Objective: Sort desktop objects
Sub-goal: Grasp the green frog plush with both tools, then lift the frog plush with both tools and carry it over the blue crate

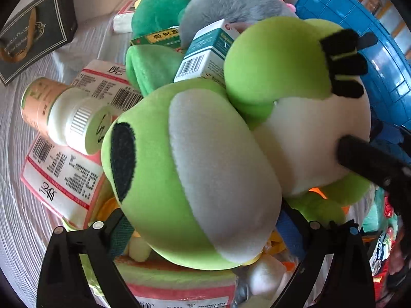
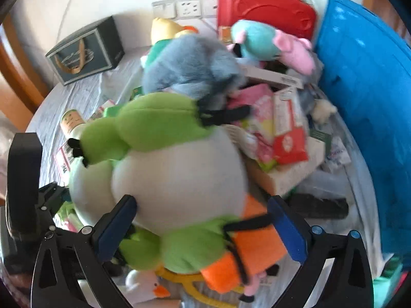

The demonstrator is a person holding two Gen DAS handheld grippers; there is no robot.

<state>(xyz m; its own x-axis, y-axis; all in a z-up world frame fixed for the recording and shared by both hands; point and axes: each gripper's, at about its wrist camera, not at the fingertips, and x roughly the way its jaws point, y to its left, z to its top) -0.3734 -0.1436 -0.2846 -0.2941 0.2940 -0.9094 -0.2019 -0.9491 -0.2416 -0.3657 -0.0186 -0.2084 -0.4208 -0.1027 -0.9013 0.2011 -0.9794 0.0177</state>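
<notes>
Two grippers work on one green frog plush (image 2: 164,169). Right gripper (image 2: 203,220): jaws spread wide, blue pads either side of the plush's white belly and green leg; left pad looks to touch the belly, right pad stands clear of it, beside an orange plush piece (image 2: 246,254) below, so no squeeze. Left gripper (image 1: 205,233): black fingers straddle the frog's big head (image 1: 195,169), fingertips hidden behind it, so whether they press on it cannot be told. In the left wrist view a dark finger of the other gripper (image 1: 370,156) pokes the white belly from the right.

Frog plush lies on top of the clutter pile, arm with black claws (image 1: 344,61) raised. Just beside the head: white bottle with peach label (image 1: 59,113) lying on pink-and-white medicine boxes (image 1: 64,174). Behind the frog: teal-white carton (image 1: 205,51), dark green plush (image 1: 159,12), grey fluffy plush (image 2: 190,64). Further back: red plastic case (image 2: 267,7), teal-and-pink plush (image 2: 259,41), blue crate (image 2: 364,97) on the right, dark gift bag (image 2: 87,51) well apart on the left. White cloth (image 1: 15,200) covers the table.
</notes>
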